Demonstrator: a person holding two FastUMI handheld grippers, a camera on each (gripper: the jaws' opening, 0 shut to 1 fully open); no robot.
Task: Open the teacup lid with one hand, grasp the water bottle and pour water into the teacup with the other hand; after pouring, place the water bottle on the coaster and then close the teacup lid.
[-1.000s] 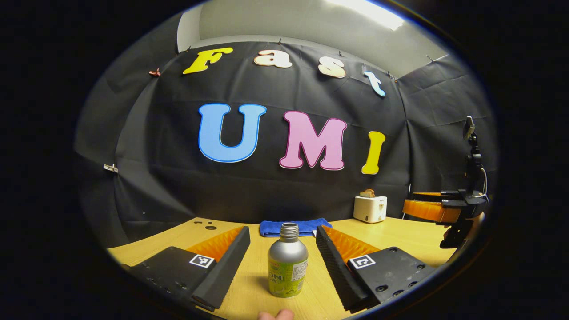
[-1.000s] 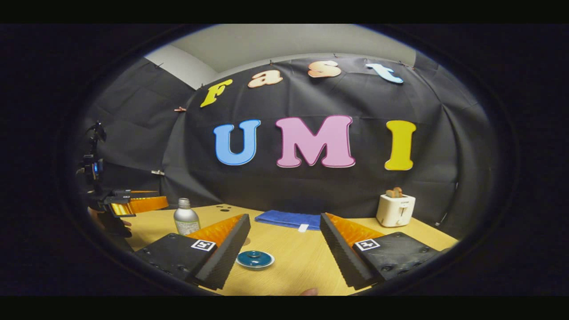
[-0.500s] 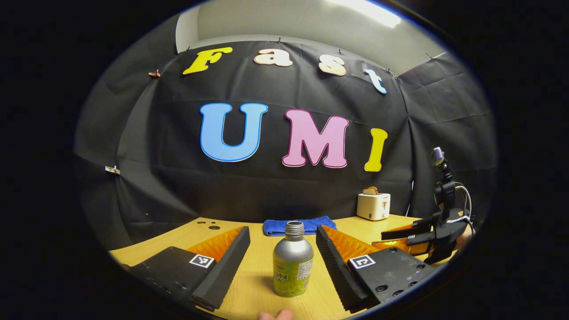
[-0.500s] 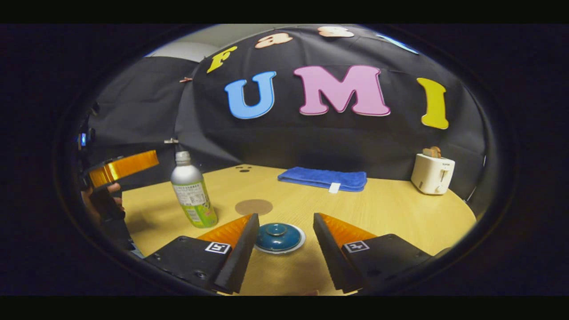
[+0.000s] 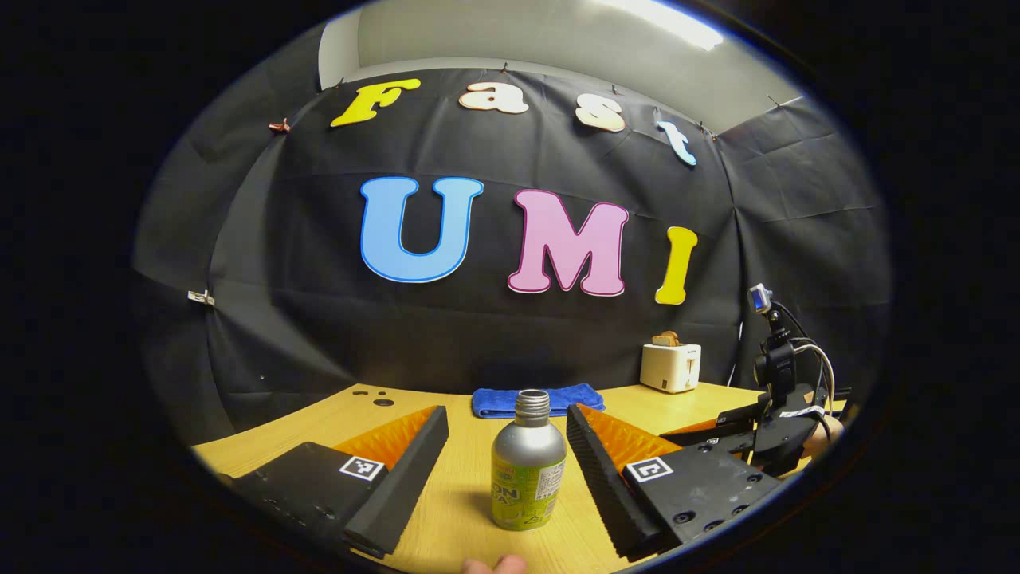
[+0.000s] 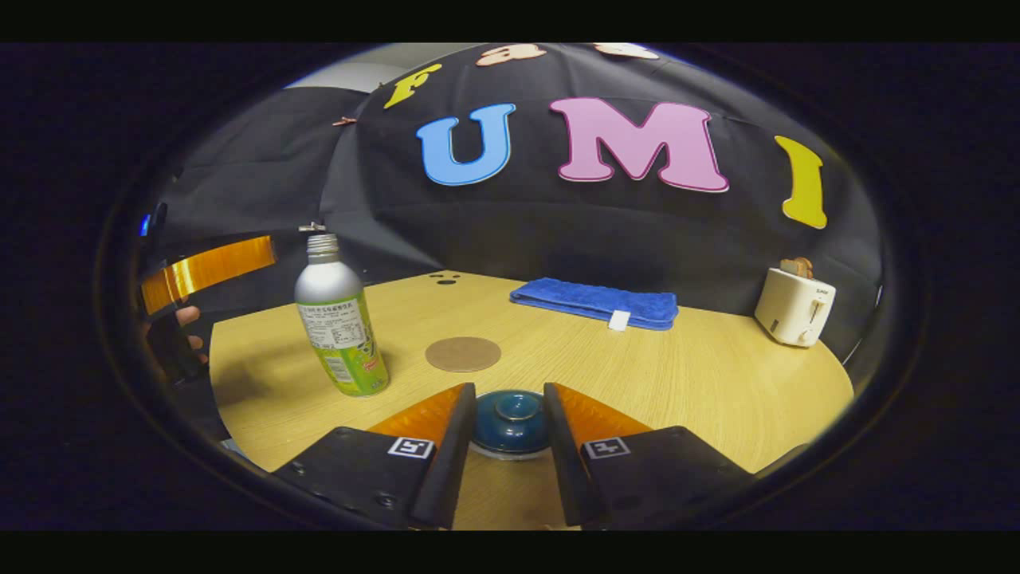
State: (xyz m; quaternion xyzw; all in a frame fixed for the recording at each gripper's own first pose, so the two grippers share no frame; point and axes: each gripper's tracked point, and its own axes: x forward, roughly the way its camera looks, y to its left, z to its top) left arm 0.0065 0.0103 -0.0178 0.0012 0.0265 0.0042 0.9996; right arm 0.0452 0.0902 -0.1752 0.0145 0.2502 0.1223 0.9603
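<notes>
Since the earlier frame the right gripper [image 6: 506, 434] had been lowered and narrowed around the domed, glazed teacup lid [image 6: 511, 418], though contact by both fingers could not be told. The left gripper [image 5: 507, 462] was held wide open, its ribbed fingers either side of the uncapped metal bottle [image 5: 527, 474] without touching. A round flat coaster [image 6: 463, 354] lay on the wood-grain table [image 6: 717, 383] beyond the lid, near the bottle.
</notes>
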